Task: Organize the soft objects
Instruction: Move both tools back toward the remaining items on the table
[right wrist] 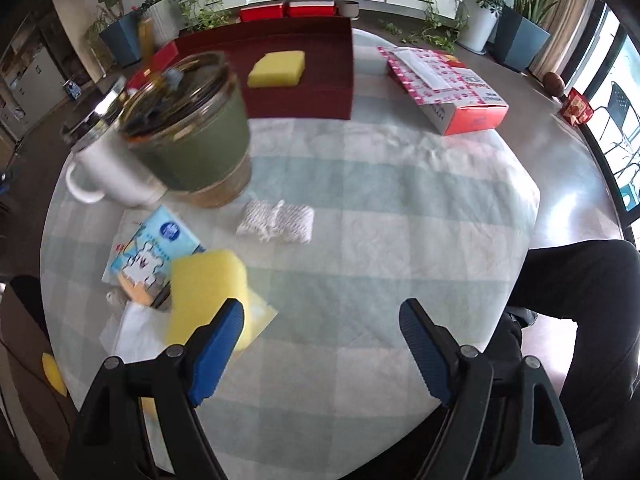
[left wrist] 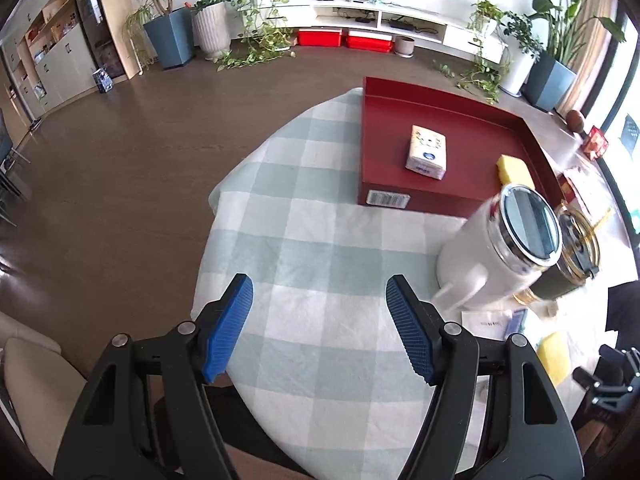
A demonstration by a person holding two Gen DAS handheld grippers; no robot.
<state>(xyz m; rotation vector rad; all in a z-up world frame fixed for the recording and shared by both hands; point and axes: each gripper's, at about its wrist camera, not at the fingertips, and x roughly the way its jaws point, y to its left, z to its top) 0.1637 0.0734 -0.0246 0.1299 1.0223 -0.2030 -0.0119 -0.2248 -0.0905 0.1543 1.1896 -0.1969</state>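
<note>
Both my tongs stand apart and hold nothing: the left tongs (left wrist: pixel 320 328) hang over bare checked cloth near the worktop's (left wrist: pixel 320 240) left edge, the right tongs (right wrist: pixel 322 346) over the cloth at its near edge.

I judge I am between pickups. The shallow dark-red cardboard tray (left wrist: pixel 460 144) at the far side of the worktop already carries a small white tissue pack (left wrist: pixel 426 152) and a yellow sponge block (right wrist: pixel 277 69). Still outside it, toward the near left, lie a second yellow sponge (right wrist: pixel 208 292), just beside my right tongs' left finger (right wrist: pixel 216 352); a blue-and-white printed tissue packet (right wrist: pixel 154 258) partly under that sponge; and a white knitted cloth (right wrist: pixel 276 221) near the middle. The white handled mug (right wrist: pixel 108 176) and the olive-green lidded jar (right wrist: pixel 192 136) stand between these and the tray.

Next, I would swing the right tongs left until the loose sponge sits between the fingers, close gently since it will squash, then carry it round the jar to the tray.
</note>
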